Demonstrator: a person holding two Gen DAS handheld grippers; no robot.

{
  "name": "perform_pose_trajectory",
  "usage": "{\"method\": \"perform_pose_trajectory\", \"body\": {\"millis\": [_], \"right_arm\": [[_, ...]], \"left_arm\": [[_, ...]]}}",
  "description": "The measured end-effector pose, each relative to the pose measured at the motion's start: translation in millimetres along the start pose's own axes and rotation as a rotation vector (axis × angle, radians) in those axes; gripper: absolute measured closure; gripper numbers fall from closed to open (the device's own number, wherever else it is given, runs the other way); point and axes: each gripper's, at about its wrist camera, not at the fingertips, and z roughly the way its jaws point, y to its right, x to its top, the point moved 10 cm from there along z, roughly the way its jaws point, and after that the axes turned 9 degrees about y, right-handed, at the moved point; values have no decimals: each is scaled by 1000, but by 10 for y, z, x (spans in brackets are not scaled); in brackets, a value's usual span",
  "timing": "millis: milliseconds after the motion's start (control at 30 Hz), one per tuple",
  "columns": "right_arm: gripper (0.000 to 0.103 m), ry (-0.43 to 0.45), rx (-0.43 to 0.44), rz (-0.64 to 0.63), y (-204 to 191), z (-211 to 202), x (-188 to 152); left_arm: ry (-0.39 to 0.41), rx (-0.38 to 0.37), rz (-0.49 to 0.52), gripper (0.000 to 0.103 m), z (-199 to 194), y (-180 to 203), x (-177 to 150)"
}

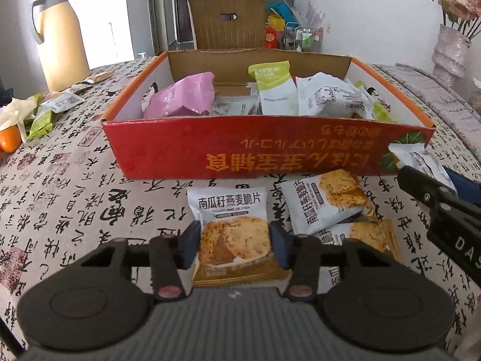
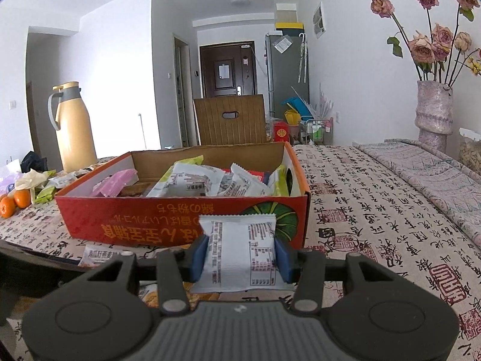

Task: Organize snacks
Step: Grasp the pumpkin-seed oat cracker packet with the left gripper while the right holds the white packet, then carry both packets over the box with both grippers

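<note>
A white and gold oat crisp packet lies on the tablecloth in front of the red cardboard box. My left gripper has its blue pads pressed on both sides of it. Two more such packets lie just to its right. My right gripper is shut on a white snack packet, held upright above the table before the box. In the left wrist view this right gripper and its packet show at the box's near right corner. The box holds several pink, green and white packets.
A cream thermos jug, oranges and loose wrappers stand at the table's left. A vase of dried roses and a folded cloth are at the right. A wooden chair back rises behind the box.
</note>
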Motion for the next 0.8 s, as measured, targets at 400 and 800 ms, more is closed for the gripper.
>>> {"method": "perform_pose_trajectory", "body": {"millis": [400,800], "right_arm": [[57,22,3,-3,-9,-31,22],[57,119,-4,-42,-72,-270,356]], "left_arm": [[95,-23,5,57,-239,-78,129],[227,-62,-1,57,-494,-112,629]]}}
